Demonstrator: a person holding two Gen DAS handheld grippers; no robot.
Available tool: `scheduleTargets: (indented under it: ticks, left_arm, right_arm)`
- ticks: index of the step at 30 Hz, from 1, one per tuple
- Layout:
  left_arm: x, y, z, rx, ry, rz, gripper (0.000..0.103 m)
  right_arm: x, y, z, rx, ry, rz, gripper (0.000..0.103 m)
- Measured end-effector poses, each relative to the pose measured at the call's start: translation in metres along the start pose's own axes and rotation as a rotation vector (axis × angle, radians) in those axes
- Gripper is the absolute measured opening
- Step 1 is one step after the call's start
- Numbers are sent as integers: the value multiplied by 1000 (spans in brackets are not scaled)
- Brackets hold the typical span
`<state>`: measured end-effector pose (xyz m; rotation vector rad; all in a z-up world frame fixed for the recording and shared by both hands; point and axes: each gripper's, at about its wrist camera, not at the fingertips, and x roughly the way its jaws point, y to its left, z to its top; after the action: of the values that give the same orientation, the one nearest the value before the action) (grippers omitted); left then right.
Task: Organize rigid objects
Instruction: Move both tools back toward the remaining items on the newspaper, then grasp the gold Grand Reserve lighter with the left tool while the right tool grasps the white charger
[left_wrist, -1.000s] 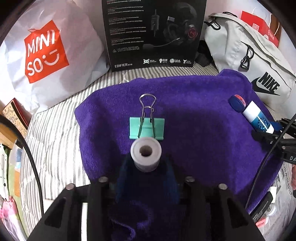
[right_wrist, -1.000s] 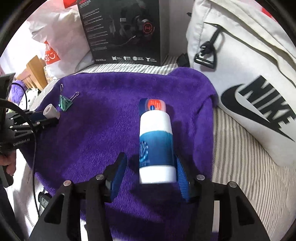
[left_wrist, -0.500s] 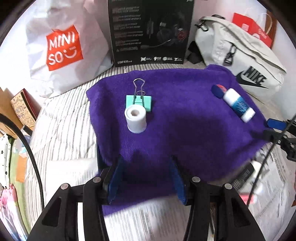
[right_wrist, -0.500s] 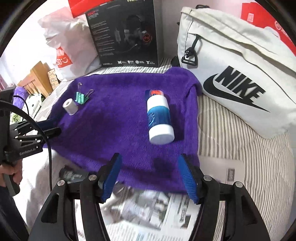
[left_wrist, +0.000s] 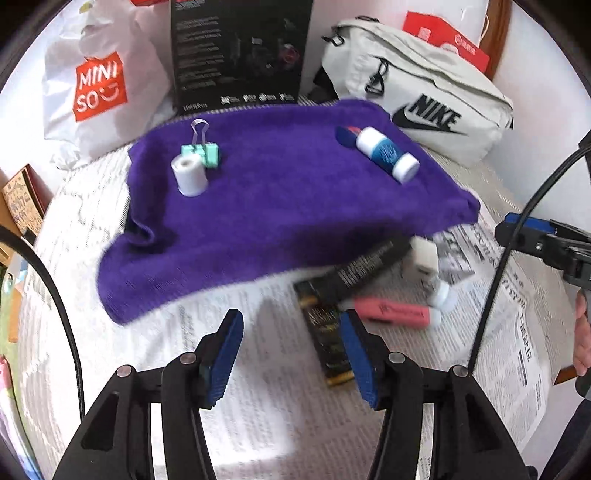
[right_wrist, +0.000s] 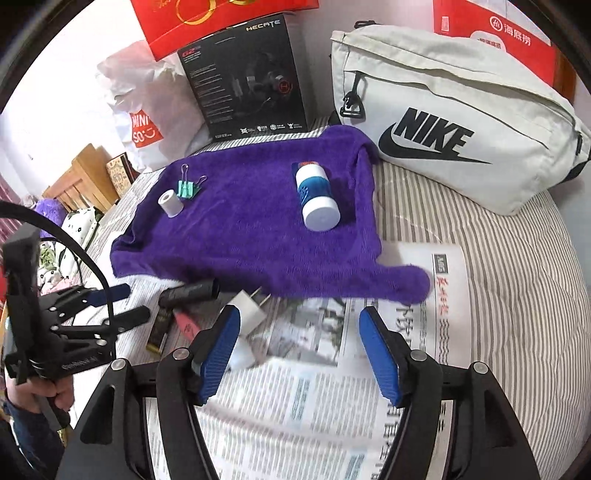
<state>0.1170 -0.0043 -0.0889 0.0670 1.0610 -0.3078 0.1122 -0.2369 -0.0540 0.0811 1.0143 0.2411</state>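
On the newspaper (left_wrist: 258, 424), at two o'clock of my empty, opening left gripper (left_wrist: 291, 354): pink highlighter (left_wrist: 391, 312), light, stiff, slick; grip mid-barrel. Right gripper (right_wrist: 306, 354) likewise opening, empty.

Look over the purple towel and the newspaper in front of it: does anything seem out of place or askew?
Yes. The bottle lies on its side on the purple towel. Near the towel's front edge, a black tube, a white plug and a pink highlighter lie jumbled at odd angles on the newspaper, not yet sorted.
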Motion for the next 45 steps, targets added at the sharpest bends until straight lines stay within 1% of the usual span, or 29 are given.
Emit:
scheduleTargets:
  ticks: [4, 5, 7, 9, 11, 15, 19, 22, 24, 28, 31, 33, 35, 38, 40, 43, 45]
  left_arm:
    - [11, -12, -9, -6, 22, -26, 53]
    - [17, -15, -9, -3, 35, -16, 53]
    - [18, -22, -11, 33, 24, 35, 53]
    - [18, -20, -12, 45, 30, 81, 54]
    - [17, -16, -12, 39, 30, 99, 56]
    - [15, -6, -12, 23, 25, 109, 55]
    - [18, -10, -9, 79, 11, 88, 53]
    - [20, -14, -6, 110, -2, 42, 37]
    - [20, -17, -6, 134, -7, 23, 23]
    - [17, -14, -8, 132, -10, -1, 23]
    - [18, -12, -8, 122, -13, -4, 23]
    - [19, -14, -8, 135, -17, 8, 24]
    - [19, -17, -8, 147, -23, 19, 23]
    - [18, -14, -8, 143, -20, 6, 23]
    - [17, -11, -10, 144, -16, 12, 23]
    - [14, -6, -14, 146, -10, 17, 23]
    - [12, -1, -16, 135, -7, 23, 23]
  right_arm:
    - [-3, 4, -7, -9, 1, -9, 67]
    - [-4, 5, -9, -11, -1, -10, 67]
    - [-5, 7, -12, -16, 2, -9, 67]
    - [-8, 8, -16, -24, -2, -3, 67]
    - [-9, 8, -19, -26, -2, 2, 67]
    - [-7, 5, -22, -21, 1, 9, 67]
    - [0, 2, -25, -13, 14, 13, 67]
    - [6, 0, -28, -11, 34, 5, 67]
    - [9, -1, -30, -8, 44, 3, 67]
    - [15, -2, -31, -9, 60, -4, 67]
    - [19, -1, -30, -10, 66, 0, 67]
    - [21, 1, -29, -11, 68, 4, 67]
    - [22, 4, -29, -16, 67, 22, 67]
    - [24, 10, -28, -26, 59, 49, 67]
    - [26, 15, -26, -32, 54, 68, 67]
    - [36, 20, -20, -29, 60, 101, 67]
    - [46, 23, -15, -29, 73, 92, 67]
